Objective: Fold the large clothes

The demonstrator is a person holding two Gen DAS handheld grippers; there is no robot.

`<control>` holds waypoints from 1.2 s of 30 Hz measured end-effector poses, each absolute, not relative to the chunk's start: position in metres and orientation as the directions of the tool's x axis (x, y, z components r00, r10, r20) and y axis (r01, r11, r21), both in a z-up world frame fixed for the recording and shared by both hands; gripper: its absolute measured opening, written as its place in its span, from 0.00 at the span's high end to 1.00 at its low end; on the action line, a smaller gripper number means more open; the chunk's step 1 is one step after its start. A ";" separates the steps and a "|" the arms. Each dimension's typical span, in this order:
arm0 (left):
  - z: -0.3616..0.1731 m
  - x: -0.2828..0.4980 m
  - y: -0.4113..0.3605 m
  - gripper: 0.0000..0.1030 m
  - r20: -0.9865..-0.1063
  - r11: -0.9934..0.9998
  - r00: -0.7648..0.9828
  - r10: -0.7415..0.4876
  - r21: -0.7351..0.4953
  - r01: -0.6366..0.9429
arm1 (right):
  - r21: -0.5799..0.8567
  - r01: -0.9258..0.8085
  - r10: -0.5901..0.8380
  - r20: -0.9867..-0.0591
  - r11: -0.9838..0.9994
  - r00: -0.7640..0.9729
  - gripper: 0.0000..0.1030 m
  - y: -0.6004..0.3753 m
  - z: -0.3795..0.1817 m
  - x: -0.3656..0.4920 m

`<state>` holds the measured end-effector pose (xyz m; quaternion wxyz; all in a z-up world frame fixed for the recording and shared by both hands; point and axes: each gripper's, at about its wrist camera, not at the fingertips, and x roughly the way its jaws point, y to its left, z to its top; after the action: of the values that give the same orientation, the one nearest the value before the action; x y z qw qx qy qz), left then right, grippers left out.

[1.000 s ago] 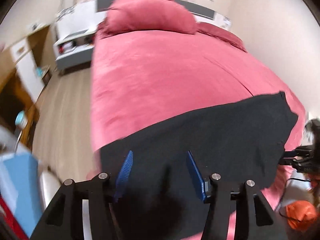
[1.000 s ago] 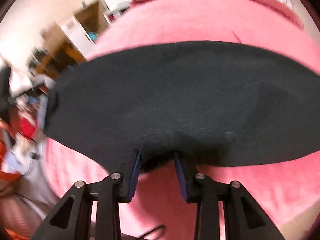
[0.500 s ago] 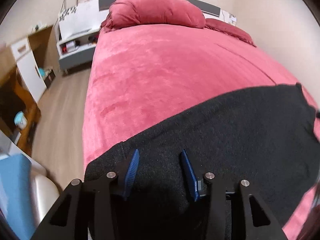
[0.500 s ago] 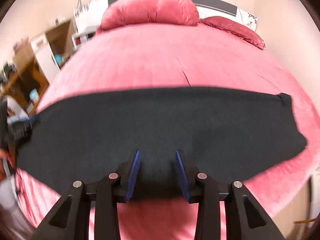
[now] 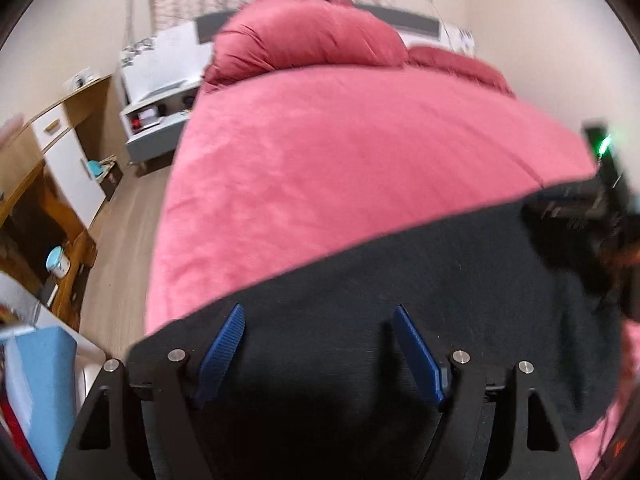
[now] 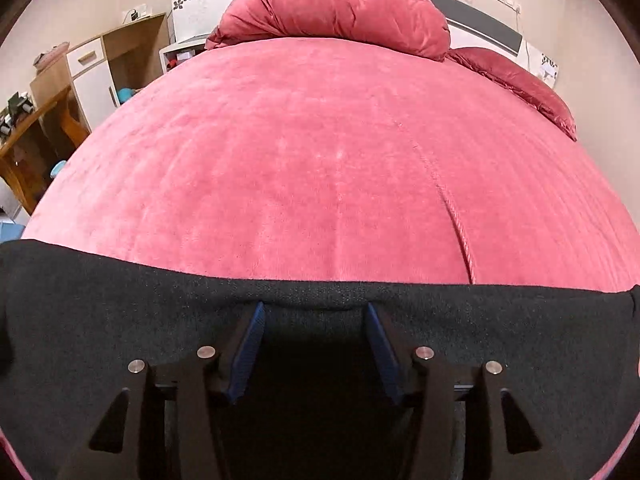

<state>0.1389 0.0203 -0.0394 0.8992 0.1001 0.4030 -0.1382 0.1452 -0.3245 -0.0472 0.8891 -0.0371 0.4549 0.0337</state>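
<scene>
A large black garment (image 5: 440,280) lies spread across the near end of the pink bed (image 5: 340,152). My left gripper (image 5: 318,312) hangs over its left part. Its jaws are opening wide, and the blue pads stand clear of the cloth that lies between them. In the right wrist view the garment (image 6: 120,300) runs as a band across the bed (image 6: 300,160). My right gripper (image 6: 315,305) sits at the garment's far edge with jaws opening. Cloth lies between the pads, and they do not press on it. The right gripper (image 5: 568,208) shows blurred at the left view's right edge.
A rolled pink duvet (image 6: 340,8) and a pillow (image 6: 520,80) lie at the bed's head. A wooden desk (image 5: 60,152), a white nightstand (image 5: 160,120) and wood floor (image 5: 120,240) run along the bed's left side. A blue object (image 5: 44,380) stands near the left gripper.
Both grippers' jaws have spread apart from around the bunched cloth. The garment has come down flat onto the bed. The right gripper has swung across into the left view's edge.
</scene>
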 end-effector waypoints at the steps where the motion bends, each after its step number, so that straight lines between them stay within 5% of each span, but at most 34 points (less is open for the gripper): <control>1: -0.045 0.140 0.014 0.25 -0.756 0.936 0.638 -0.142 0.107 0.335 | -0.031 -0.098 0.032 -0.815 0.995 0.578 0.48 -0.325 -0.044 0.140; 4: -0.070 0.146 0.009 0.09 -0.747 0.916 0.659 -0.089 0.199 0.349 | 0.038 -0.104 0.095 -0.780 0.994 0.618 0.49 -0.341 -0.029 0.104; 6: -0.078 0.152 0.025 0.00 -0.748 0.939 0.650 -0.131 0.118 0.324 | 0.072 -0.067 0.098 -0.779 0.995 0.620 0.48 -0.366 -0.034 0.082; 9: -0.082 0.165 0.037 0.00 -0.781 0.948 0.593 -0.195 0.005 0.318 | 0.104 0.029 0.067 -0.805 0.994 0.590 0.48 -0.417 -0.048 0.065; 17: -0.077 0.152 0.030 0.01 -0.771 0.946 0.616 -0.164 0.054 0.319 | 0.096 0.437 -0.192 -0.801 0.894 0.568 0.51 -0.587 -0.054 0.030; 20: -0.060 0.136 0.009 0.23 -0.745 0.934 0.644 -0.170 0.087 0.347 | 0.139 0.447 -0.192 -0.762 0.884 0.618 0.51 -0.582 -0.038 0.015; 24: -0.042 0.105 -0.049 0.22 -0.723 0.851 0.600 -0.343 0.031 0.524 | 0.284 0.329 -0.012 -0.740 0.901 0.672 0.50 -0.549 -0.037 0.003; 29: -0.050 0.071 -0.107 0.21 -0.732 0.729 0.538 -0.417 0.084 0.679 | 0.733 0.156 0.524 -0.602 0.662 0.602 0.50 -0.485 -0.061 -0.016; 31: -0.066 0.072 -0.113 0.21 -0.757 0.722 0.551 -0.350 0.156 0.674 | 0.782 0.154 0.610 -0.578 0.604 0.541 0.51 -0.465 -0.075 -0.019; 36: -0.078 0.084 -0.081 0.17 -0.789 0.780 0.504 -0.353 0.049 0.623 | 0.858 0.301 0.635 -0.512 0.417 0.579 0.51 -0.454 -0.116 -0.025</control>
<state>0.0835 -0.0807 -0.0783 0.8510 0.1658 0.4074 -0.2868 -0.0250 -0.4537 -0.1159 0.7154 0.5270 0.4437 0.1166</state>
